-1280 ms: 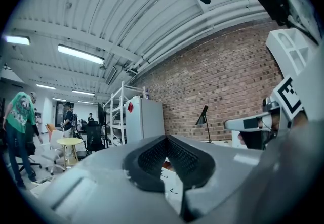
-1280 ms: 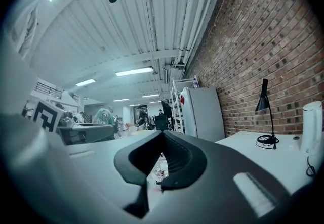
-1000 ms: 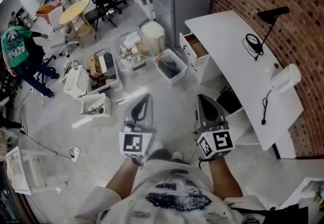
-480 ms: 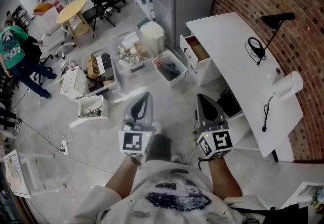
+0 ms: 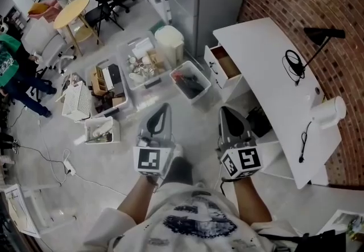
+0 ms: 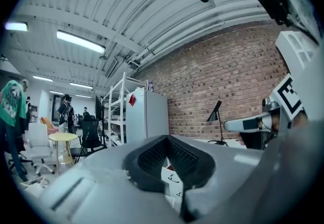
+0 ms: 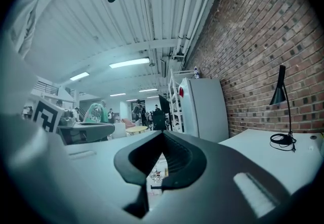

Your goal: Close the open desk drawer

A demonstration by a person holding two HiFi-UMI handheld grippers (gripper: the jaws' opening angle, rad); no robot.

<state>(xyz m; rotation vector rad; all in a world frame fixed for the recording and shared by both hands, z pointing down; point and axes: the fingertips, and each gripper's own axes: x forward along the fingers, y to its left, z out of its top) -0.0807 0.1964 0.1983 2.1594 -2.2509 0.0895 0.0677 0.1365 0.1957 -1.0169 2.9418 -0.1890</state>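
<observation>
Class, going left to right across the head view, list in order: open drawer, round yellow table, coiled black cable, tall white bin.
round yellow table → tall white bin → open drawer → coiled black cable

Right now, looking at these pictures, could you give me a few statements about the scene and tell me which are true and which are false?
1. The desk drawer stands open. True.
2. The right gripper is gripping the drawer's front. False: it is well apart from the drawer, its jaws together on nothing.
3. A black desk lamp stands on the white desk. True.
4. The left gripper holds a cable. False: its jaws are together and empty. The coiled black cable lies on the desk.
</observation>
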